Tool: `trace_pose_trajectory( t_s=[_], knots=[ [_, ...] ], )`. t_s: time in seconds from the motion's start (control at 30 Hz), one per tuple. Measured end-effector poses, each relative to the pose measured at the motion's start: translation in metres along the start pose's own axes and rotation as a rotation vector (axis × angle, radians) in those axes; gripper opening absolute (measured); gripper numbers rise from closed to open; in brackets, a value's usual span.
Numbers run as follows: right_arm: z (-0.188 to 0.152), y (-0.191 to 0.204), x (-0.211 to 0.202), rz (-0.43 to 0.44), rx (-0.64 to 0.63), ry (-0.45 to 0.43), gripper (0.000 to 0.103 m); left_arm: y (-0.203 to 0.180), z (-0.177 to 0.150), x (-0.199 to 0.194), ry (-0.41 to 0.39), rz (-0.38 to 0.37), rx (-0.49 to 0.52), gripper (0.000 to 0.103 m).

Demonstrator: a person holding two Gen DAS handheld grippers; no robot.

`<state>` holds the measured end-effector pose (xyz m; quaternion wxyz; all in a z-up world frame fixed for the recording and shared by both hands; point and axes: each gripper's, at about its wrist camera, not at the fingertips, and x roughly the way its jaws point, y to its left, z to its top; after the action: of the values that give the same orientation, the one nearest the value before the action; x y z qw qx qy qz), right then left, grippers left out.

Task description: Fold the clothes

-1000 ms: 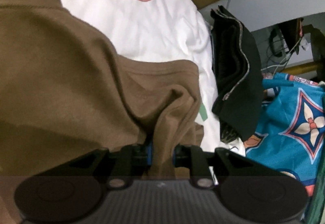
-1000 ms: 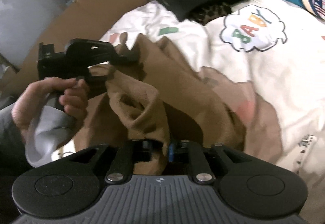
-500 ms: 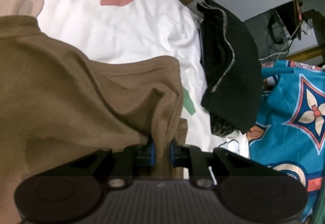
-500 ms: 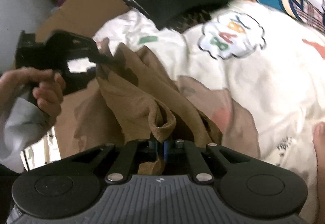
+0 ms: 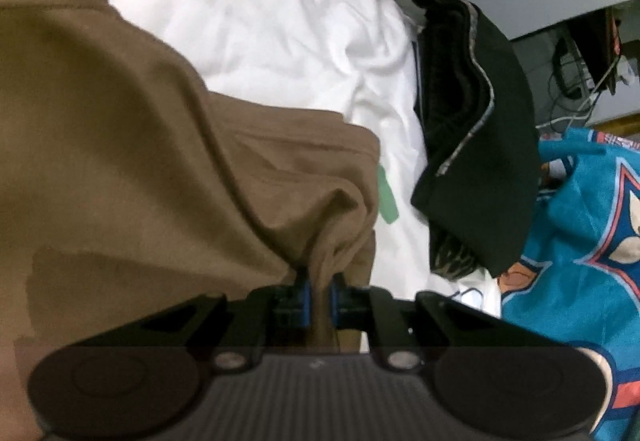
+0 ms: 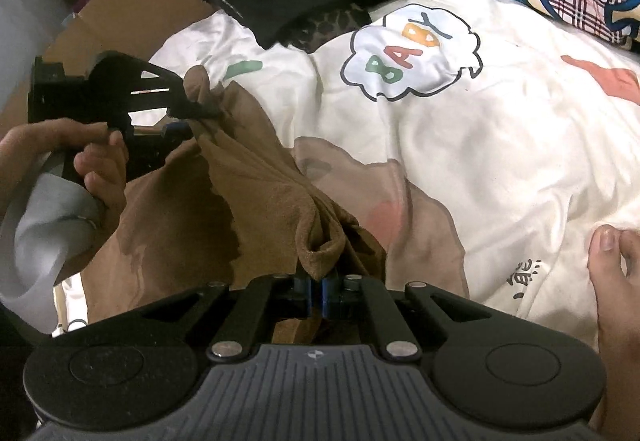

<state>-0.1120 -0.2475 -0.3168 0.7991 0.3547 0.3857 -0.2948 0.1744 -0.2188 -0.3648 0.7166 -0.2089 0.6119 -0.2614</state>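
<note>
A brown garment [image 5: 120, 161] lies bunched on a white printed bedsheet [image 5: 280, 21]. My left gripper [image 5: 319, 289] has a fold of it between its blue pads, which press on the cloth as the jaws close. In the right wrist view the brown garment [image 6: 260, 193] stretches between both grippers. My right gripper [image 6: 317, 287] is shut on a hemmed edge of it. The left gripper [image 6: 192, 113] is at the left of that view, held by a hand [image 6: 96, 161], pinching the garment's far corner.
A folded black garment [image 5: 480, 121] lies at the sheet's edge, and a blue patterned blanket [image 5: 580, 221] is beside it. Brown cardboard [image 6: 120, 1] lines the far side. A person's bare toes [image 6: 612, 261] rest on the sheet [image 6: 480, 141] at the right.
The right gripper has closed onto the brown hem. The left gripper's pads have drawn tighter on their fold and it has shifted sideways, pulling the cloth taut between the two.
</note>
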Motion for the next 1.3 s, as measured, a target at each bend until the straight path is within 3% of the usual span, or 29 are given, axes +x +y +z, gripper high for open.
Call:
trace_pose_trajectory(
  t_s=[0.07, 0.13, 0.23, 0.53, 0.67, 0.93, 1.3],
  knots=[
    [-0.001, -0.001, 0.000, -0.007, 0.019, 0.003, 0.003, -0.001, 0.001, 0.001, 0.003, -0.023, -0.002, 0.014],
    [-0.004, 0.000, 0.000, -0.018, 0.021, 0.008, 0.003, -0.001, 0.002, 0.001, 0.008, -0.061, -0.009, 0.031],
    [-0.007, 0.000, 0.001, -0.028, 0.012, 0.019, 0.003, -0.003, 0.004, -0.001, 0.009, -0.109, -0.016, 0.044],
    [-0.006, -0.002, -0.009, -0.083, 0.019, 0.003, 0.007, -0.010, 0.010, -0.038, -0.037, -0.189, 0.074, 0.045],
    [-0.007, 0.000, -0.011, -0.087, 0.010, -0.002, 0.005, -0.006, 0.015, -0.065, -0.073, -0.166, 0.132, 0.045],
    [-0.011, 0.003, -0.012, -0.115, -0.051, -0.025, 0.003, 0.036, 0.010, -0.125, -0.128, -0.042, 0.189, 0.050],
    [-0.008, -0.002, -0.006, -0.112, -0.030, -0.018, 0.003, 0.135, -0.043, -0.224, -0.150, 0.074, 0.201, 0.053]
  ],
)
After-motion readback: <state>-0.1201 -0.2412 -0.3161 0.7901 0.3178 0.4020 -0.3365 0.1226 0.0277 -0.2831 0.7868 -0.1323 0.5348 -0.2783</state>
